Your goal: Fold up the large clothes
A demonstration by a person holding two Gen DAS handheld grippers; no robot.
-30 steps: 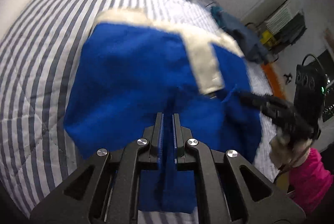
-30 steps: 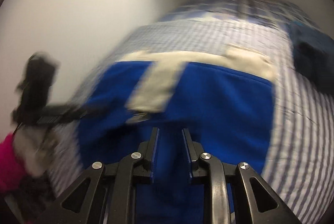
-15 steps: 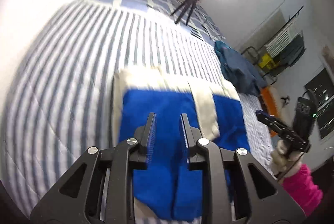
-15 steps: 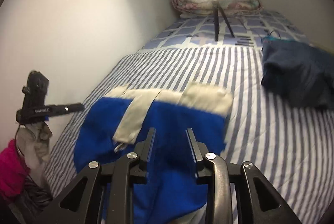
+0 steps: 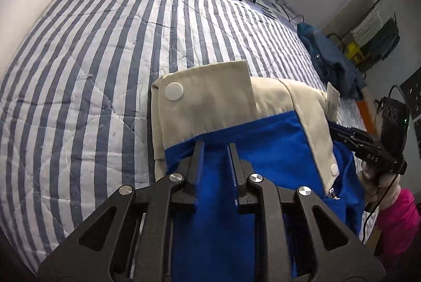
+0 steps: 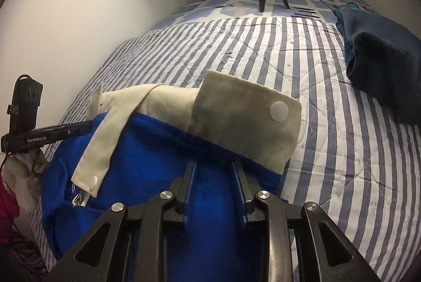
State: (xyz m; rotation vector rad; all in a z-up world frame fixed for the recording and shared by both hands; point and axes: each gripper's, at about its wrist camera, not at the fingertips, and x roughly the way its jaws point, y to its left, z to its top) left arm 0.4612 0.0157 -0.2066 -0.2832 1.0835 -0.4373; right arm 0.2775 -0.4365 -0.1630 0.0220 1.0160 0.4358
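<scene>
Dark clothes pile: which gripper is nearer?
Right. Right gripper, jaws closing with blue jacket between, is on the side nearest the pile; left gripper is across the jacket from it.

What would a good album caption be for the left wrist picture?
Left gripper hovering with parted jaws over a blue-and-cream jacket on a striped quilt.

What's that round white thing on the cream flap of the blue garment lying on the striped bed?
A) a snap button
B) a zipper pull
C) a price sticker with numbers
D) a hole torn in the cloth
A: a plain round white snap button sits near the corner of the cream flap, and a smaller matching one shows on the cream strip of the blue garment.
</scene>
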